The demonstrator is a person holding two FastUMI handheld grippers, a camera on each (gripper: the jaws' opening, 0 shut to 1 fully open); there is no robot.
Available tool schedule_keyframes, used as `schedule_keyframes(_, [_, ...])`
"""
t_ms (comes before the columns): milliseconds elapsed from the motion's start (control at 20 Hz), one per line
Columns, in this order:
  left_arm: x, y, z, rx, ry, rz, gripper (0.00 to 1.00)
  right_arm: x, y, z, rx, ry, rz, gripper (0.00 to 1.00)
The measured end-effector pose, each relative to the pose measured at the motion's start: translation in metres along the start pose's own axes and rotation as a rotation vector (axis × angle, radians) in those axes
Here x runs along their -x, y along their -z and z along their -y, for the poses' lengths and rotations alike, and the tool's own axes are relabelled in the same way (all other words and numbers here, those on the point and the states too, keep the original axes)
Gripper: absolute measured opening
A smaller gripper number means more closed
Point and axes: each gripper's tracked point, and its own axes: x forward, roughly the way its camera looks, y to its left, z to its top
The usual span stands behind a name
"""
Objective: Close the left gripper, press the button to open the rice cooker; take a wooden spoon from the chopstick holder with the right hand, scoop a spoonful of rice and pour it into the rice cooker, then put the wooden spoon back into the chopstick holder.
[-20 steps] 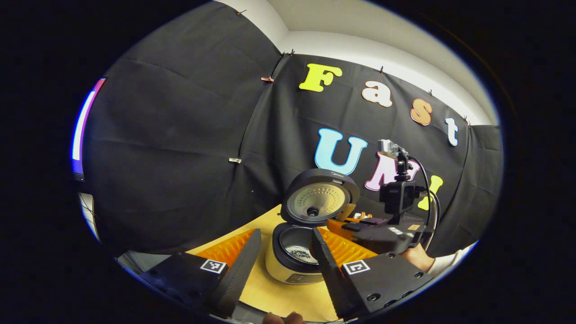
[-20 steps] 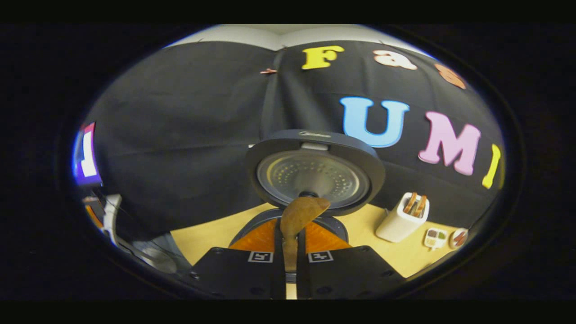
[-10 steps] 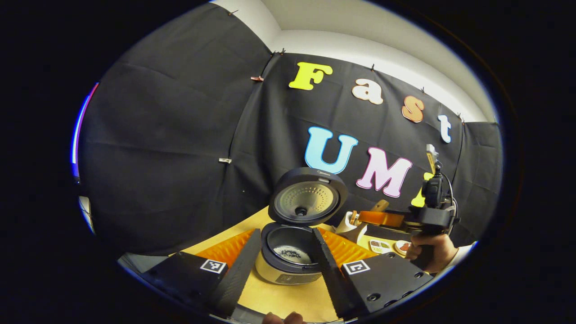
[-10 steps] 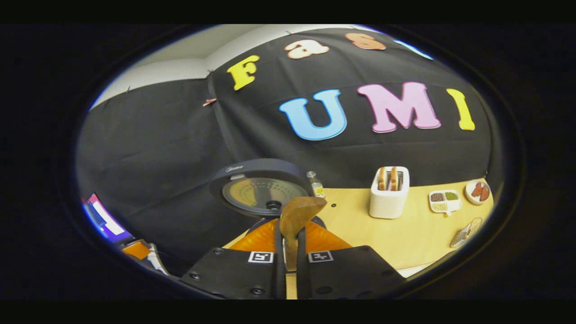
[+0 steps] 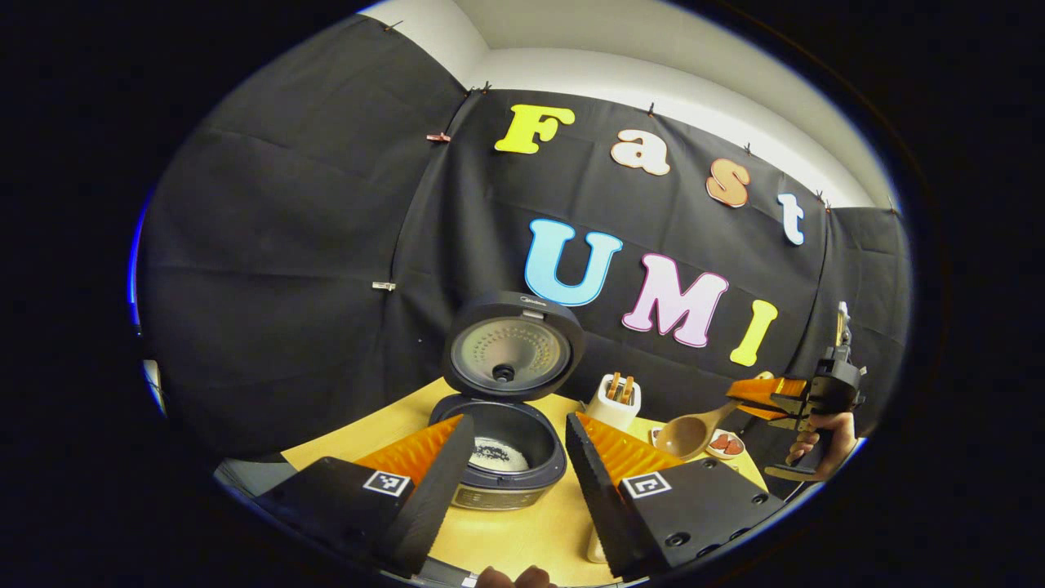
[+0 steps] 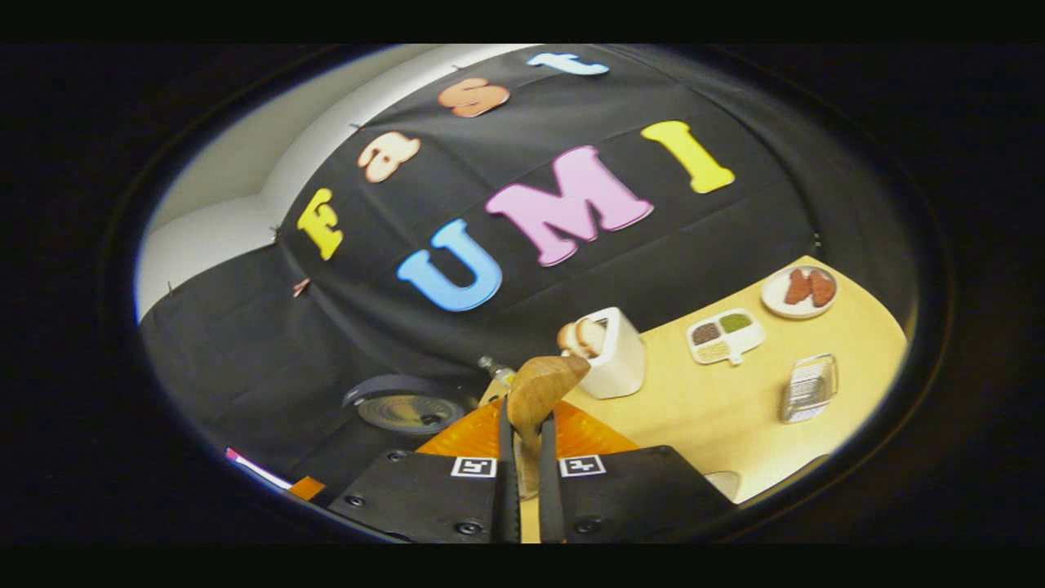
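Note:
The rice cooker (image 5: 500,457) stands with its lid (image 5: 513,347) up and white rice in the pot. My left gripper (image 5: 518,423) hangs open in front of it, one finger on each side and nothing between them. The white chopstick holder (image 5: 614,400) with wooden sticks in it stands to the cooker's right. My right gripper (image 5: 771,396) is farther right, shut on the handle of the wooden spoon (image 5: 690,433), whose bowl looks empty. In the right gripper view the spoon (image 6: 540,384) sticks out of my right gripper (image 6: 523,412), just left of the holder (image 6: 614,363), with the cooker lid (image 6: 408,408) at lower left.
On the yellow table (image 6: 718,416) right of the holder are a sectioned dish (image 6: 725,335), a plate with red pieces (image 6: 800,290) and a small clear basket (image 6: 808,388). A small bottle (image 6: 494,371) stands by the cooker. A hand (image 5: 820,441) holds the right gripper.
My right gripper has swung the spoon away from over the cooker pot, rightward towards the chopstick holder, and tilted. The left gripper has stayed open and shifted slightly.

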Motion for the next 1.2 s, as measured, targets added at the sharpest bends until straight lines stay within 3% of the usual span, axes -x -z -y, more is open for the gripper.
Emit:
schedule_keyframes(350, [0.011,0.008,0.043,-0.048,-0.052,-0.02,0.8,0.022,-0.066,0.123,-0.057,0.119,0.057,0.13])
schedule_keyframes(700, [0.035,0.018,0.074,-0.112,-0.137,-0.064,0.79,0.015,-0.07,0.24,-0.061,0.226,0.043,0.18])
schedule_keyframes(950, [0.046,0.026,0.086,-0.175,-0.166,-0.118,0.79,0.002,-0.067,0.283,-0.043,0.27,0.041,0.13])
schedule_keyframes(1200, [0.041,0.023,0.106,-0.204,-0.154,-0.135,0.79,-0.01,-0.048,0.311,0.07,0.339,0.018,0.13])
